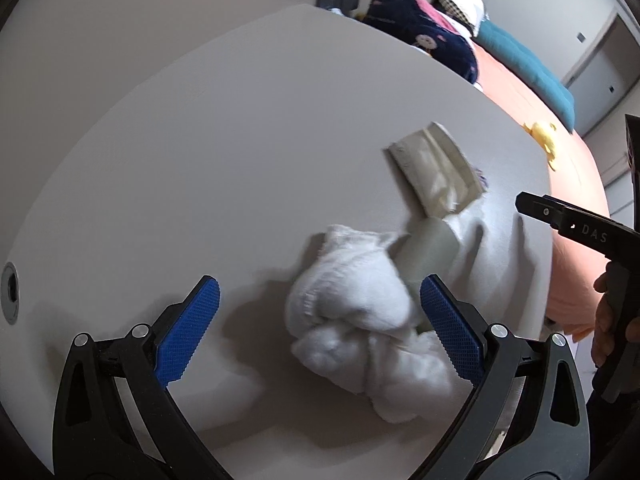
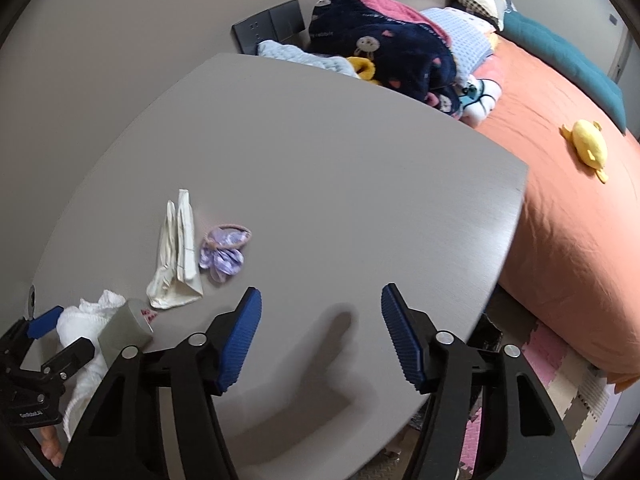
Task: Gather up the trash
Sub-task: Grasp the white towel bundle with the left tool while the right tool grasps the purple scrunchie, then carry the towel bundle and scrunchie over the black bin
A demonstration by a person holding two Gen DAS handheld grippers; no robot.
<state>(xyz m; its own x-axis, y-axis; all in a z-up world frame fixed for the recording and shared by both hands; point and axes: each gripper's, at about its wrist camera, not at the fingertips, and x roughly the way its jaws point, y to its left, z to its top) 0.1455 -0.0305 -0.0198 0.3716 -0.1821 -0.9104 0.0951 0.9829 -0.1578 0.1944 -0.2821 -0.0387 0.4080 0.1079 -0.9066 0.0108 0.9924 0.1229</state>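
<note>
The left gripper point(image 1: 320, 320) hangs over the grey table point(image 1: 240, 140) with its blue pads point(image 1: 192, 332) spread wide, and a crumpled white tissue wad point(image 1: 352, 320) lies between them on the tabletop, closer to the right-hand pad and perhaps brushing it; the blur makes contact hard to judge. Just past the wad, touching its far side, sits a small grey box point(image 1: 432, 248). Beyond that lies a flattened cream wrapper point(image 1: 436, 168), with a bit of purple peeking from behind its far edge.

The right gripper point(image 2: 322, 336) is also spread, with nothing between its pads point(image 2: 242, 344), only bare table and its own shadow. The trash lies off to its left: the cream wrapper point(image 2: 178, 256) nearest, a purple scrunchie point(image 2: 224, 252) just beside it, then the grey box point(image 2: 124, 326) and the white tissue wad point(image 2: 86, 320) at the left edge, where the left gripper point(image 2: 60, 332) straddles the wad.

Past the table edge an orange bed point(image 2: 560, 220) holds a yellow plush toy point(image 2: 588, 144), a teal cushion point(image 2: 560, 52) and a heap of bedding
</note>
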